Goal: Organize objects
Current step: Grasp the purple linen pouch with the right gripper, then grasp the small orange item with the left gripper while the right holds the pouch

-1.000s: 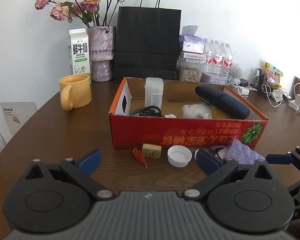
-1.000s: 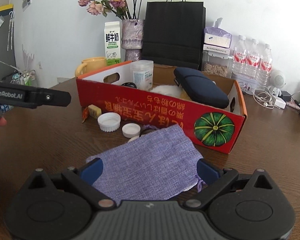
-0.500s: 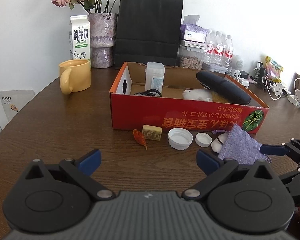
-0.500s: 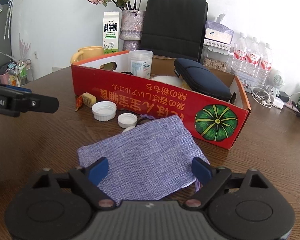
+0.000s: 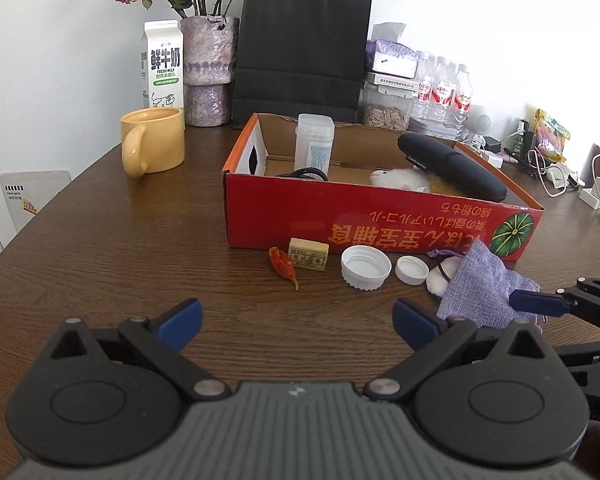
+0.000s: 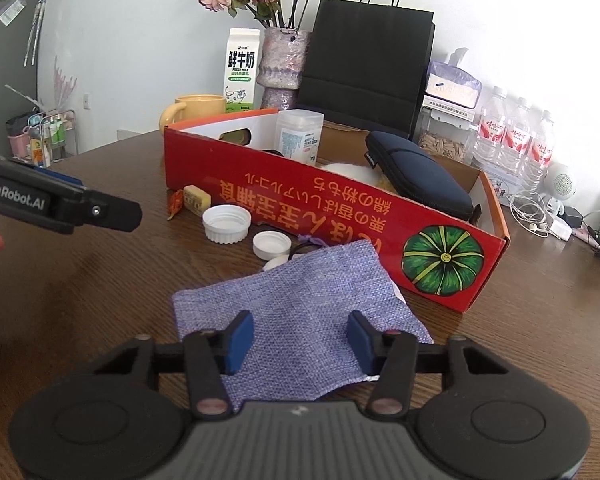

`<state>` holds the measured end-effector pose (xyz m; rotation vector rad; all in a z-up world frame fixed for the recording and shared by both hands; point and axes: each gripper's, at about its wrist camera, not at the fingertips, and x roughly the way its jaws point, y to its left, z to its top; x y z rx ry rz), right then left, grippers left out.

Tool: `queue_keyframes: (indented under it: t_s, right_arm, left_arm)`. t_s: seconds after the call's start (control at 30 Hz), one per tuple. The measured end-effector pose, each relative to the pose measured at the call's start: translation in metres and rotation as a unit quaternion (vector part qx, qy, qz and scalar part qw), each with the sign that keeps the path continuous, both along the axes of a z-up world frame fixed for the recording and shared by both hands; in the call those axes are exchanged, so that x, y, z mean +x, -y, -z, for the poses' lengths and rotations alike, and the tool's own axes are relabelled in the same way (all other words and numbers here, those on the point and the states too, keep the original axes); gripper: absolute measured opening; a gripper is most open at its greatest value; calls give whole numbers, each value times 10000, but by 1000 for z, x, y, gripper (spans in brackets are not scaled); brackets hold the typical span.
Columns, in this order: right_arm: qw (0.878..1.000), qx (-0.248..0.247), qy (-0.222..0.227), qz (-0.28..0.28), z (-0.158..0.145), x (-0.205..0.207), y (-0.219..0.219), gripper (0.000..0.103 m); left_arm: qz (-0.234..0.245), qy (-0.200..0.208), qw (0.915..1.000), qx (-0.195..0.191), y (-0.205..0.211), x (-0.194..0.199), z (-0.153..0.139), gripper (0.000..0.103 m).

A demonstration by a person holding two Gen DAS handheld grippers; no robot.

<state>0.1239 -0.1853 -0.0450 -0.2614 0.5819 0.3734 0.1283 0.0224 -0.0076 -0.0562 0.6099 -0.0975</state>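
Closing over the pouch (image 6: 300, 312), my right gripper (image 6: 298, 342) had its pads either side of the cloth without yet pinching it. It lay on the table (image 6: 100, 300) just before the box (image 6: 340, 208). My left gripper (image 5: 296, 320) stood open over bare wood.

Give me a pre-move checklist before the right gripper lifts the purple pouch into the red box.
1. Purple pouch lies between the right gripper fingers: ok.
2. Fingers pressing on the pouch: not ok; the jaws have just been closing, with fabric still showing on the table between them.
3. Left gripper open and holding nothing: ok.
4. Left gripper clear of the pouch: ok; it sits to the side.
5. Free floor in the red box for the pouch: cannot tell; a jar, a dark case and something white already sit inside.
6. Pouch cord free of the white caps: cannot tell.
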Motion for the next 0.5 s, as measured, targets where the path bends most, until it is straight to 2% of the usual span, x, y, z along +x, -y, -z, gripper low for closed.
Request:
queue_keyframes:
  t_s: [0.07, 0.1, 0.17, 0.33, 0.5]
  right_arm:
    - [10000, -73, 57, 34, 0, -2, 0, 31]
    - [9999, -111, 93, 48, 0, -2, 0, 27]
    - [9999, -55, 133, -1, -1, -5, 3, 11]
    - [9995, 224, 188, -97, -5, -8, 10, 4]
    - [9963, 646, 565, 1, -12, -19, 23, 3]
  left_arm:
    - [-1, -5, 10000, -5, 0, 0, 1, 103]
    - [-2, -4, 10000, -5, 0, 0, 1, 103]
    - [-11, -1, 10000, -8, 0, -1, 1, 103]
    - [-65, 16, 10000, -9, -3, 0, 1, 103]
    - [-153, 13, 9999, 24, -7, 7, 2, 103]
